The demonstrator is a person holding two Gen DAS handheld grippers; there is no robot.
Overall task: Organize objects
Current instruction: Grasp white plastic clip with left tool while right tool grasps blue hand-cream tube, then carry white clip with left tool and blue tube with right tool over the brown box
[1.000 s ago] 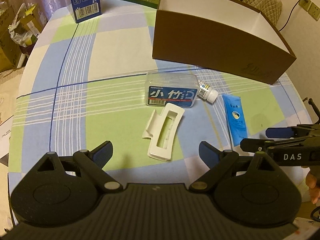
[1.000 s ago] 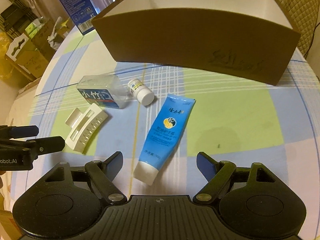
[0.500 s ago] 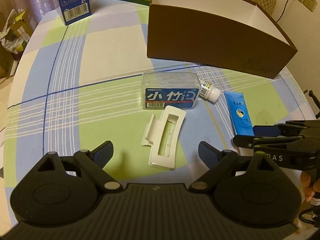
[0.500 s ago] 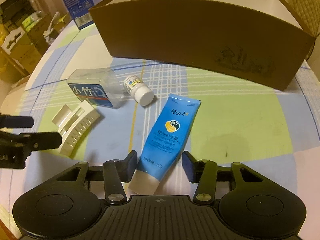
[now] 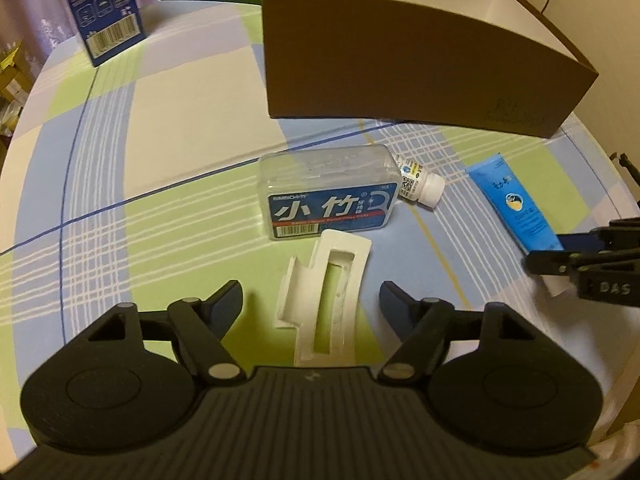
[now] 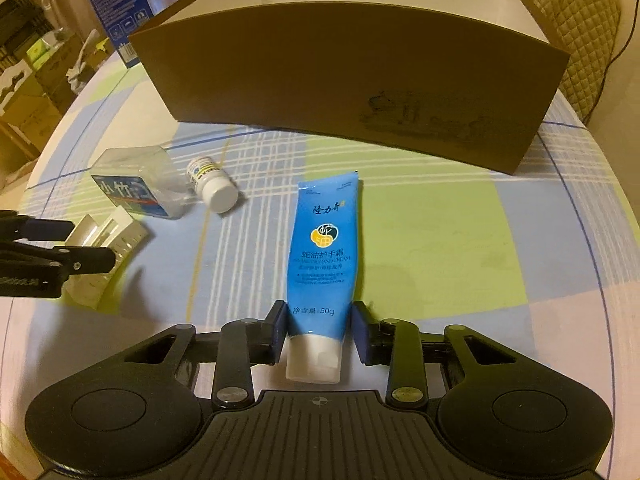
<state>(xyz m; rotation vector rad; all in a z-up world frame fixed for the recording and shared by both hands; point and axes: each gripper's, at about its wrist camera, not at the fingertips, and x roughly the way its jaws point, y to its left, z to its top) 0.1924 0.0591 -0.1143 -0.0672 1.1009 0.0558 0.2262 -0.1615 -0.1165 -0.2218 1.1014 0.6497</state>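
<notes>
A blue hand-cream tube (image 6: 324,240) lies on the checked tablecloth, its white cap towards me. My right gripper (image 6: 320,320) is shut on its lower end, both pads touching its sides. From the left wrist view the right gripper (image 5: 560,252) sits over the tube (image 5: 516,208). A white hair clip (image 5: 348,264) lies between the wide-open fingers of my left gripper (image 5: 311,294), untouched. Just beyond it lie a clear floss-pick box (image 5: 328,196) and a small white pill bottle (image 5: 420,186) on its side.
A large brown cardboard box (image 5: 400,68), open on top with a white inside, stands behind the objects. A blue carton (image 5: 104,4) stands at the back left. A quilted chair (image 6: 580,12) is behind the table's right edge. Cartons are stacked on the floor at the left.
My right gripper moved forward over the tube's cap end and its fingers closed in from wide open onto the tube. My left gripper advanced so the hair clip now lies between its fingers.
</notes>
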